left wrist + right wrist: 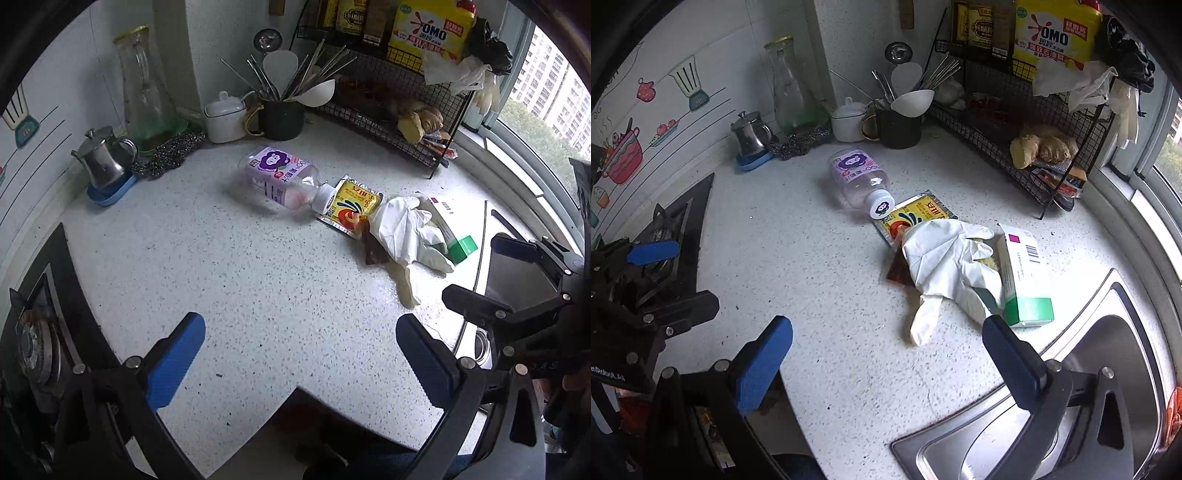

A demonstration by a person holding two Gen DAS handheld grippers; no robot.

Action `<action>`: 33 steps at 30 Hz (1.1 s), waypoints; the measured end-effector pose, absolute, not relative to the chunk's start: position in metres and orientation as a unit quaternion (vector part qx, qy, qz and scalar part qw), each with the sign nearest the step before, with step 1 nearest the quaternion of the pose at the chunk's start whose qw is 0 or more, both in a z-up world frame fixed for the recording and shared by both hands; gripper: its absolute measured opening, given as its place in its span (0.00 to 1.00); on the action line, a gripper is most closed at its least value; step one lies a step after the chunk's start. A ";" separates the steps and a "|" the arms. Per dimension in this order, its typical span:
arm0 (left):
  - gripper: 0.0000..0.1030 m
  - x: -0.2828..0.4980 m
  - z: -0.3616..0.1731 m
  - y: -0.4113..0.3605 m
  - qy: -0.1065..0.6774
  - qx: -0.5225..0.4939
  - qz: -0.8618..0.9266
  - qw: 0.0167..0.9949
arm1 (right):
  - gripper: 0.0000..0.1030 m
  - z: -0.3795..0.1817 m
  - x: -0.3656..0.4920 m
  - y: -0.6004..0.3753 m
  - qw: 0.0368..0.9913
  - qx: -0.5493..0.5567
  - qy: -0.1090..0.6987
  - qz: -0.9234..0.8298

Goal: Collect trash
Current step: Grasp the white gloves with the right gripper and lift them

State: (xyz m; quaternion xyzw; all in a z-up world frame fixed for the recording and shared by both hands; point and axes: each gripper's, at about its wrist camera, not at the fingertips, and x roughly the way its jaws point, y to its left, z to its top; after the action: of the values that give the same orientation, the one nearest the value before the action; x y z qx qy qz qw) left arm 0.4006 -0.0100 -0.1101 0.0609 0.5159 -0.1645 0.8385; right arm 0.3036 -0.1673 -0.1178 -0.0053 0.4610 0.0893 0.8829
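Trash lies in a row on the speckled counter (229,266). A clear plastic bottle with a purple label (277,177) (858,177) lies on its side. A yellow sauce packet (351,206) (916,214) lies at its cap. A white disposable glove (406,229) (945,258) lies over a brown sachet (373,251) (899,271). A white and green carton (452,236) (1023,277) lies beside the glove. My left gripper (301,354) is open and empty over the counter's near part, short of the trash. My right gripper (886,350) is open and empty, its right finger close to the carton.
A steel sink (1108,369) is at the right. A gas hob (40,332) is at the left. A wire rack (388,99) with bottles, a dark utensil mug (280,118), a white pot (225,118), a glass carafe (142,88) and a small steel jug (103,158) stand at the back.
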 end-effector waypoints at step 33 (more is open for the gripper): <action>0.99 0.451 -0.128 -0.043 0.558 0.042 -0.163 0.813 | 0.01 -0.124 0.341 -0.213 0.859 0.013 0.495 0.131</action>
State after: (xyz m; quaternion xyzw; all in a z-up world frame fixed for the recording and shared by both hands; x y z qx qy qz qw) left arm 0.4507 -0.0433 -0.1275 0.0416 0.5580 -0.1632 0.8126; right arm 0.3411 -0.2130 -0.1243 0.0126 0.4954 0.1310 0.8586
